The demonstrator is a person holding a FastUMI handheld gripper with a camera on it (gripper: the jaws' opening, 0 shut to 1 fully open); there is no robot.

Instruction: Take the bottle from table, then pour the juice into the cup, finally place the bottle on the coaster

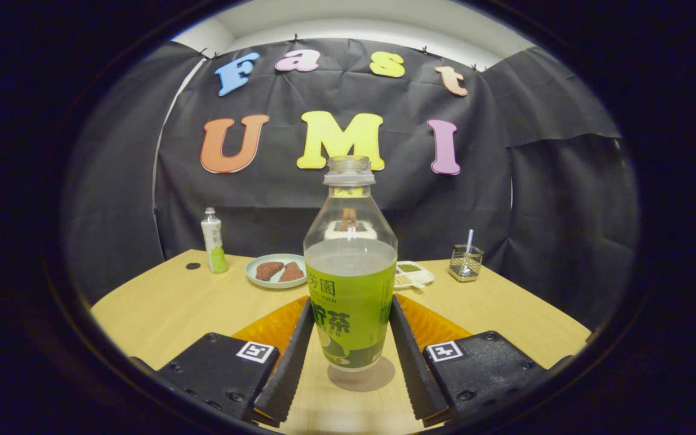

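An uncapped clear bottle (350, 284) with a green label and green juice up to its shoulder stands upright on the wooden table (161, 314), a shadow under its base. My gripper (350, 305) has it between its fingers, and both fingertips lie against the labelled sides. A small glass cup (465, 263) with a straw in it stands beyond the fingers to the right, near the table's far edge. A small dark round disc (193, 266) lies flat at the far left; I cannot tell if it is the coaster.
A smaller white-and-green bottle (214, 241) stands at the far left beside the disc. A pale plate (275, 270) with two brown pieces sits behind the held bottle to the left. A white tray (413, 275) with green and pale contents lies just behind it to the right.
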